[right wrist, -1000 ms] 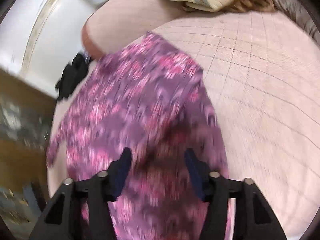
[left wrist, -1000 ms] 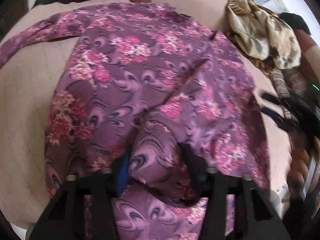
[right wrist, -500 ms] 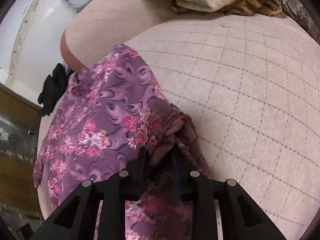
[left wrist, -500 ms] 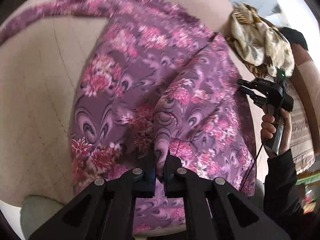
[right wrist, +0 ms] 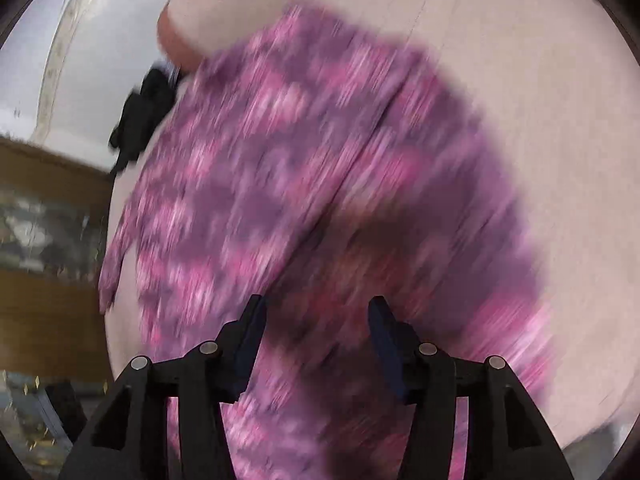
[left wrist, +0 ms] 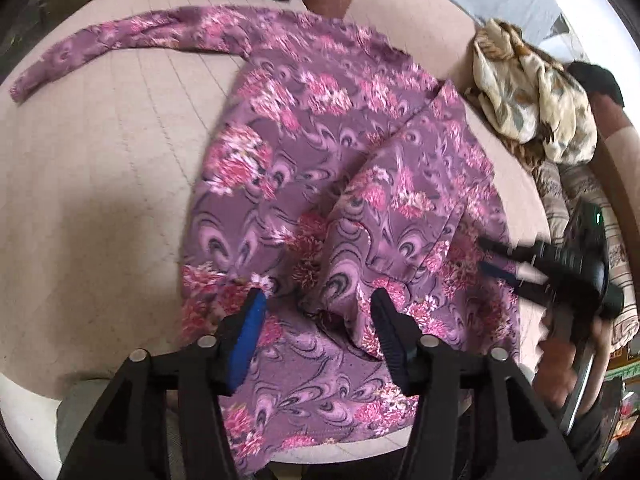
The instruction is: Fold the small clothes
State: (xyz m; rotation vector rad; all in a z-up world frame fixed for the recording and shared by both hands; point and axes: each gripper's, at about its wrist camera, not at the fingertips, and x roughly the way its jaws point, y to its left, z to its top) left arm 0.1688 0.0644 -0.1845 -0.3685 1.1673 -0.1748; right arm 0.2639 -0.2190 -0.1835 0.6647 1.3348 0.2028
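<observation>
Half a second ago both grippers pinched the purple floral top (left wrist: 340, 184); now our left gripper (left wrist: 318, 308) and right gripper (right wrist: 316, 316) have let go, fingers spread wide, holding nothing. We see the top lying on the quilted bed (left wrist: 100, 208), one side flap laid over its middle, one long sleeve (left wrist: 120, 40) stretched out flat. We judge the first side fold done; next we must take that sleeve and bring it inward. A pile of other clothes (left wrist: 532, 92) sits beyond.
</observation>
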